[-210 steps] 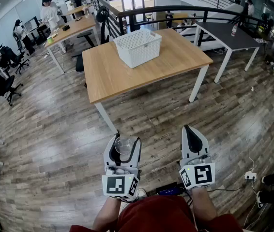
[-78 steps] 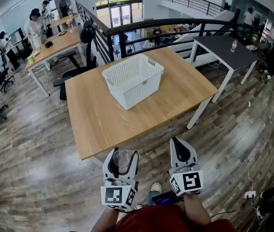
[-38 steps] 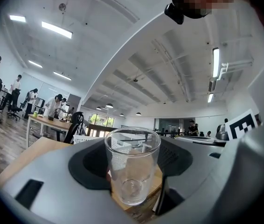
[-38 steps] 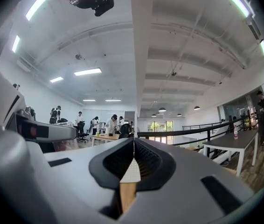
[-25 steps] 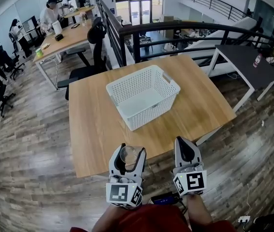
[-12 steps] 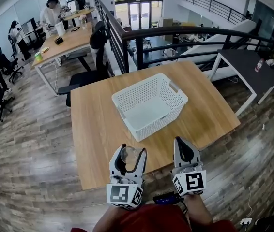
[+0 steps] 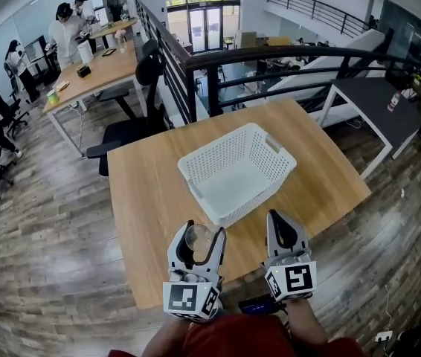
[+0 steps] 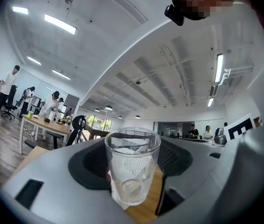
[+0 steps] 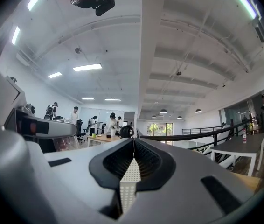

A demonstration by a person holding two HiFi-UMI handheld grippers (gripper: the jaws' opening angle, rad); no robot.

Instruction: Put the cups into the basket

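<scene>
A clear, smooth-walled glass cup (image 8: 132, 168), round and slightly tapered, stands upright between the jaws of my left gripper (image 7: 202, 231), which pinch it from both sides. The left gripper view shows its thick base low between the dark, dimpled pads, and its rim rising above them. The cup is empty. In the head view it hangs just above the near edge of a table (image 7: 142, 199) with a pale, matte wood-grain top and white legs.

My right gripper (image 7: 278, 220) is just beside the left one, its jaws pressed together with nothing between them. Each gripper is of light grey moulded plastic and carries a cube with black-and-white square markers (image 7: 293, 280) at its rear.

Just ahead of both grippers, in the middle of the table, sits a white plastic basket (image 7: 264, 190). It is rectangular, turned at an angle, its walls pierced with a fine grid of holes, and it holds nothing. Dark, streaked wood planks cover the floor (image 7: 43, 262) around the table. A black curved railing (image 7: 270, 53) runs behind it.

Compared with the earliest frame, the table and basket have come much nearer. Then the grippers hung over bare floor, well apart from the table. The cup has stayed in the left jaws throughout, and the right jaws have stayed together.
</scene>
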